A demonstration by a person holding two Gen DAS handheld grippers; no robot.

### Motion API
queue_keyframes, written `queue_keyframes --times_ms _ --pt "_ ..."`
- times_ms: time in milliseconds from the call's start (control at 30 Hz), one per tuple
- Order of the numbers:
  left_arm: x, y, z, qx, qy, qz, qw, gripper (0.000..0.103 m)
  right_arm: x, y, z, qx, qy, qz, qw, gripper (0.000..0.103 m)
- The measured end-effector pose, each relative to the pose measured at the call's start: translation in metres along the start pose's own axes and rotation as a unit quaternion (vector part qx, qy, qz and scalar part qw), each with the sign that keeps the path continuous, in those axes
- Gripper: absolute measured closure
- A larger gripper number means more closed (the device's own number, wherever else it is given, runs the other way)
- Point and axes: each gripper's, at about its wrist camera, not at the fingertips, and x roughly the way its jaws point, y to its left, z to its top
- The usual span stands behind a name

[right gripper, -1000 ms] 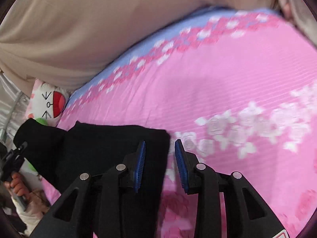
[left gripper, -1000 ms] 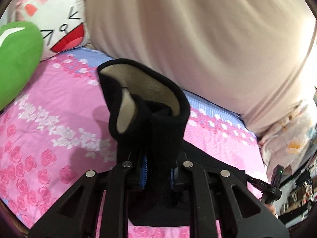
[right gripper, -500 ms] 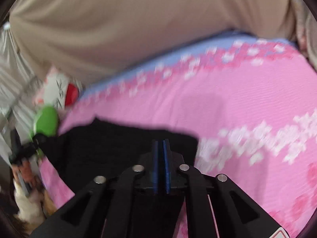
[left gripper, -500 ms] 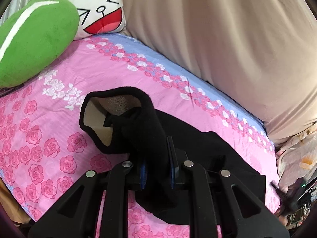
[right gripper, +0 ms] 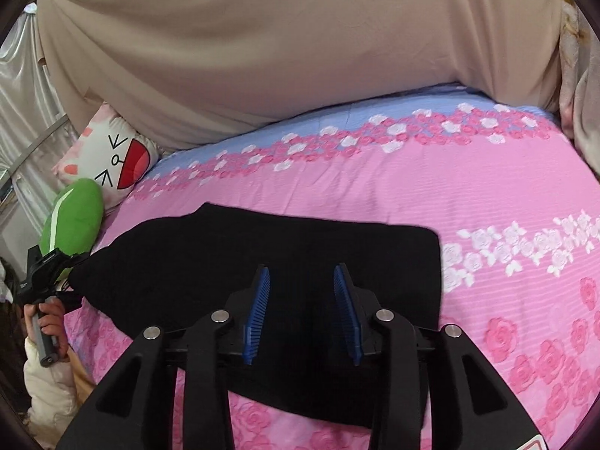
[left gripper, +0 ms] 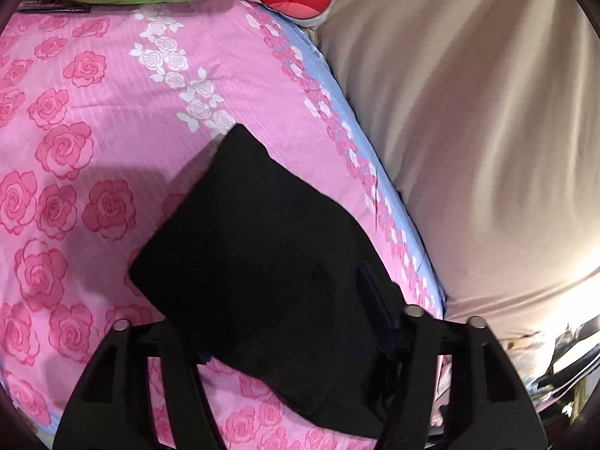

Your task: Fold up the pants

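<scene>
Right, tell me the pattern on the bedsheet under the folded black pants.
Pink bedsheet printed with pink and white roses, plus a blue band along the far edge; clearest in the right wrist view.

both wrist cameras looking down along their fingers, hovering close over the pink bedsheet, sharing the black pants

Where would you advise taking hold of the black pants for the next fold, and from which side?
I would grip the black pants at the square right-hand corner, coming in from the bare pink sheet on the right. That edge lies flat, straight and exposed, so the open right tongs can probably slide around it.
</scene>
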Motion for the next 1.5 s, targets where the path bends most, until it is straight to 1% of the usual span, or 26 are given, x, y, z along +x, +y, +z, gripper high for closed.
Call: queue_keyframes --times_ms 33,133,167,233,267,333,433,500,567,633,667,700,733,800,900,967,1033,1133,1200,1233,1267,1300,1333,1367,1433,1500 --pt "0.001 -0.001 0.002 0.000 -0.005 0.021 0.9998 0.082 0.005 0.002 -0.002 0.002 0.004 -0.003 1.000 0.067" --pt "-0.008 -0.032 0.002 0.034 -0.018 0.019 0.9991 0.090 0.004 -0.001 -0.010 0.015 0.006 0.002 1.000 0.066" --pt "-0.013 -0.059 -0.002 0.075 -0.027 0.017 0.9967 0.091 0.002 -0.005 -0.010 0.021 0.005 0.003 1.000 0.066" --pt "-0.022 -0.131 -0.027 0.176 -0.035 -0.001 0.9838 0.091 -0.007 -0.012 -0.009 0.033 -0.007 -0.003 0.999 0.063" --pt "-0.023 -0.163 -0.043 0.218 -0.026 -0.025 0.9753 0.091 -0.012 -0.016 -0.008 0.039 -0.014 -0.008 0.999 0.057" --pt "-0.017 -0.230 -0.093 0.304 0.012 -0.068 0.9502 0.090 -0.024 -0.029 -0.007 0.053 -0.031 -0.016 0.998 0.054" --pt "0.013 -0.289 -0.181 0.408 0.093 -0.105 0.9022 0.075 -0.040 -0.049 -0.008 0.074 -0.046 -0.029 0.996 0.054" --pt "0.042 -0.297 -0.236 0.460 0.140 -0.078 0.8735 0.072 -0.049 -0.067 -0.012 0.092 -0.050 -0.033 0.994 0.054" --pt "0.064 -0.287 -0.269 0.482 0.171 -0.035 0.8587 0.071 -0.056 -0.083 -0.020 0.107 -0.049 -0.043 0.992 0.053" --pt "0.069 -0.271 -0.277 0.468 0.198 -0.031 0.8606 0.054 -0.060 -0.094 -0.027 0.111 -0.042 -0.053 0.992 0.053" --pt "0.068 -0.265 -0.275 0.456 0.206 -0.040 0.8648 0.029 -0.061 -0.097 -0.030 0.112 -0.041 -0.053 0.991 0.052" --pt "0.064 -0.256 -0.272 0.437 0.205 -0.049 0.8745 0.008 -0.061 -0.100 -0.032 0.114 -0.039 -0.050 0.991 0.052" --pt "0.062 -0.251 -0.268 0.427 0.194 -0.048 0.8820 0.007 -0.059 -0.102 -0.033 0.116 -0.037 -0.042 0.992 0.051" --pt "0.062 -0.246 -0.259 0.428 0.184 -0.026 0.8843 0.007 -0.055 -0.102 -0.033 0.122 -0.036 -0.019 0.992 0.051" --pt "0.043 -0.247 -0.238 0.420 0.166 -0.047 0.8911 0.007 -0.044 -0.091 -0.026 0.129 -0.028 0.052 0.990 0.048" --pt "0.027 -0.247 -0.222 0.422 0.134 -0.043 0.8955 0.007 -0.036 -0.076 -0.021 0.119 -0.015 0.093 0.988 0.031" --pt "0.012 -0.240 -0.202 0.419 0.091 -0.016 0.9033 0.007 -0.025 -0.061 -0.013 0.097 -0.001 0.111 0.989 0.023" --pt "0.002 -0.218 -0.177 0.396 0.063 0.016 0.9158 0.007 -0.004 -0.056 0.000 0.105 0.020 0.121 0.987 0.022" --pt "-0.006 -0.198 -0.159 0.367 0.054 0.033 0.9280 0.007 0.004 -0.055 0.006 0.120 0.028 0.163 0.979 0.023" --pt "-0.008 -0.188 -0.151 0.353 0.052 0.039 0.9334 0.007 0.010 -0.048 0.008 0.116 0.036 0.183 0.975 0.030" --pt "-0.010 -0.181 -0.146 0.340 0.050 0.044 0.9379 0.007 0.015 -0.042 0.008 0.102 0.044 0.187 0.976 0.067" --pt "-0.011 -0.171 -0.139 0.327 0.048 0.049 0.9425 0.007 0.023 -0.033 0.009 0.081 0.058 0.176 0.979 0.094" --pt "-0.011 -0.166 -0.135 0.321 0.048 0.055 0.9443 0.007 0.033 -0.024 0.008 0.066 0.087 0.156 0.982 0.096" --pt "-0.010 -0.163 -0.132 0.317 0.049 0.059 0.9453 0.007 0.031 -0.019 0.010 0.067 0.091 0.156 0.981 0.096" --pt "-0.012 -0.155 -0.127 0.313 0.049 0.066 0.9461 0.007 -0.008 0.001 0.023 0.035 0.053 0.182 0.981 0.096" --pt "-0.015 -0.148 -0.124 0.313 0.049 0.065 0.9464 0.007 -0.046 0.015 0.029 0.000 0.016 0.178 0.984 0.096"
